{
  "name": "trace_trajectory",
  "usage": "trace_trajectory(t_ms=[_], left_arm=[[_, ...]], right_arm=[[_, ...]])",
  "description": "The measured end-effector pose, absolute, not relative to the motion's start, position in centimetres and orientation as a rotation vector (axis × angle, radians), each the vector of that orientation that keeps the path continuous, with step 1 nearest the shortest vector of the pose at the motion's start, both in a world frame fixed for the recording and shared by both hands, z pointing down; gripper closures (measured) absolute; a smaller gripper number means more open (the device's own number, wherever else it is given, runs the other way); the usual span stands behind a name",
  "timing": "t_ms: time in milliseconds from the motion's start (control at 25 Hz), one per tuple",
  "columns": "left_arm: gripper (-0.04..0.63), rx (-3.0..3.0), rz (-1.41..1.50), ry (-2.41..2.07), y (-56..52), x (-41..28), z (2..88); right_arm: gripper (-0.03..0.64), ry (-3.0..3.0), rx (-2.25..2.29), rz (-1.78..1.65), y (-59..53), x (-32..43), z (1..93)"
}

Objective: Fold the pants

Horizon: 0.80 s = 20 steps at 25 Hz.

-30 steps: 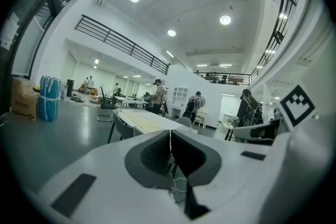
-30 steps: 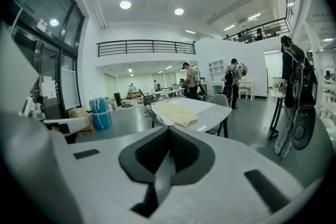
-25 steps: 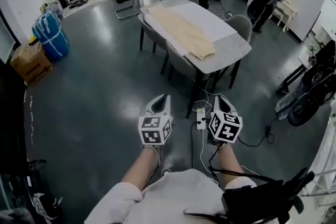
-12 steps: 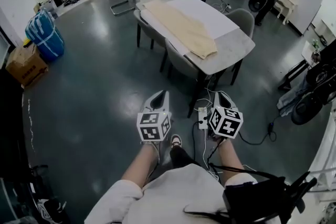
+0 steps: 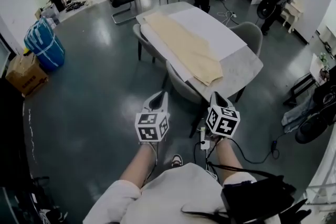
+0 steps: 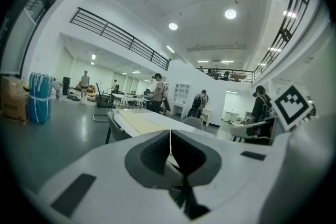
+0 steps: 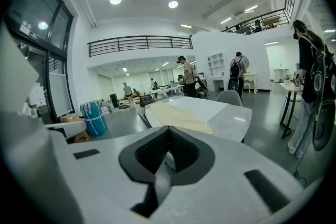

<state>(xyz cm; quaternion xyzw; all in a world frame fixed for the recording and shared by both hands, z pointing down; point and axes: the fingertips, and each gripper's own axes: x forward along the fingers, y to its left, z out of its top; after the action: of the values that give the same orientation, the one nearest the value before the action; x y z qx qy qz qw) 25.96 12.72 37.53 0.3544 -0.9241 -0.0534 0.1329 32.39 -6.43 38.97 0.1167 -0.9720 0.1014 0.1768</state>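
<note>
Beige pants (image 5: pixel 184 45) lie stretched out flat along the left side of a long grey table (image 5: pixel 244 65), partly on a white sheet. Both grippers are held side by side in the air short of the table's near end, pointing at it. My left gripper (image 5: pixel 161 96) is shut with nothing in it, and my right gripper (image 5: pixel 217 97) is shut and empty too. In the left gripper view the jaws (image 6: pixel 170 136) meet, with the pants (image 6: pixel 137 122) far ahead. In the right gripper view the shut jaws (image 7: pixel 168 135) point at the pants (image 7: pixel 181 117).
Grey chairs stand at the table's left side (image 5: pixel 184 84) and right side (image 5: pixel 251 34). A power strip (image 5: pixel 205 139) with cables lies on the floor below my hands. A blue bundle (image 5: pixel 44 44) and a cardboard box (image 5: pixel 22 73) sit far left. People stand at the back.
Both grippers have travelled forward together towards the table, staying shut. The table and pants now sit closer and larger in the head view.
</note>
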Motion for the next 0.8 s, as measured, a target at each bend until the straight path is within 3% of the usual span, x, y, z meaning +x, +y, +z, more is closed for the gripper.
trace_trajectory(t_ms=[800], left_arm=[[0.586, 1.078, -0.144, -2.617, 6.0, 5.9, 40.4]], right_arm=[[0.624, -2.699, 0.297, 0.342, -11.5, 12.9, 41.9]])
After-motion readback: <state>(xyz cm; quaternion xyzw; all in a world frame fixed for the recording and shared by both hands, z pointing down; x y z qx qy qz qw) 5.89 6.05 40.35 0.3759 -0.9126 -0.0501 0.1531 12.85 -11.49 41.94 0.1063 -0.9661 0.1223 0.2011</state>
